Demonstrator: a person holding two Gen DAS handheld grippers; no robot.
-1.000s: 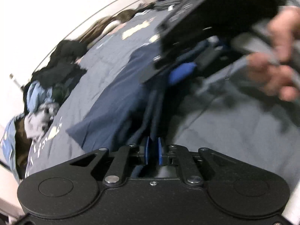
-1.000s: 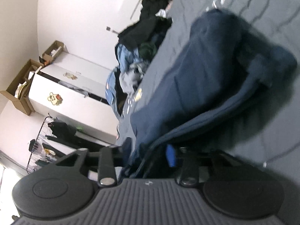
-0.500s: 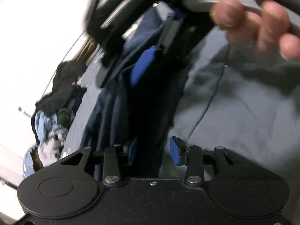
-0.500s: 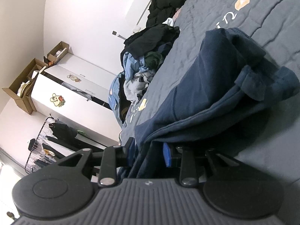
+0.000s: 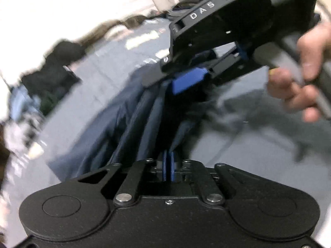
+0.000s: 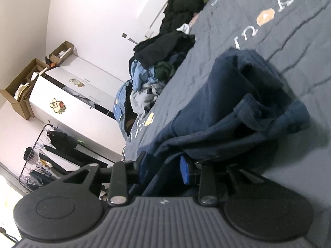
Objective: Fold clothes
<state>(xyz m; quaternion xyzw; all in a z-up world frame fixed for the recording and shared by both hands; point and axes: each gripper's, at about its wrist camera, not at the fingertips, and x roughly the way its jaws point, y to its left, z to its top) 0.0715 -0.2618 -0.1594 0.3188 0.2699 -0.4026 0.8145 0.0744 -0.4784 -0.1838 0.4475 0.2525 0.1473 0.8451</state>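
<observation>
Half a second ago the left gripper [image 5: 168,168] was spread apart; its blue pads now sit pinched together on a fold of the navy garment [image 6: 231,103], which lies bunched on the grey bedspread [image 6: 258,12]. The right gripper [image 6: 163,169] has its fingers apart with navy cloth between them. Two cardboard boxes [image 6: 22,86] on a white cabinet [image 6: 68,103] hold papers.

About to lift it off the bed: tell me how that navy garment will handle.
Likely floppy: the navy garment lies in soft, bunched folds. Probably sags between the left gripper and right gripper, since it already creases there. Thick rolled edges suggest moderate weight.
</observation>
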